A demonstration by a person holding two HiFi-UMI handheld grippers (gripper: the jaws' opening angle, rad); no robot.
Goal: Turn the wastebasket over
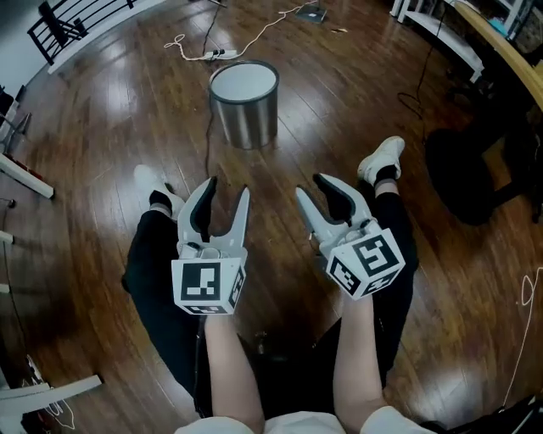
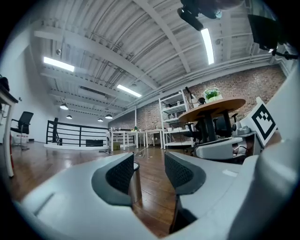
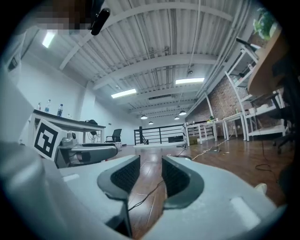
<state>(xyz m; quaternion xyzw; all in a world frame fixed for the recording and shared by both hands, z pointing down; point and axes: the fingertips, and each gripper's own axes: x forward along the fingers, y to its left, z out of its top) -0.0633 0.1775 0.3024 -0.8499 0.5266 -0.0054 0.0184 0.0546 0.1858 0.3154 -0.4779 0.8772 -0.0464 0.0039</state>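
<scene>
The wastebasket (image 1: 244, 103) is a grey metal can standing on the wooden floor, ahead of both grippers and apart from them; its round top looks pale. In the left gripper view a strip of the wastebasket (image 2: 135, 182) shows behind the left jaw. My left gripper (image 1: 227, 188) is held level over the person's left leg, open with nothing between its jaws. My right gripper (image 1: 310, 186) sits beside it over the right leg, also open and empty. The left gripper (image 2: 149, 168) and the right gripper (image 3: 151, 171) each show bare floor in the gap between their pads.
A power strip (image 1: 217, 54) with a pale cable lies beyond the can. A black chair base (image 1: 475, 174) stands at the right, a white table leg (image 1: 25, 174) at the left. The person's white shoes (image 1: 383, 158) rest on the floor. A black railing (image 1: 64, 21) is far left.
</scene>
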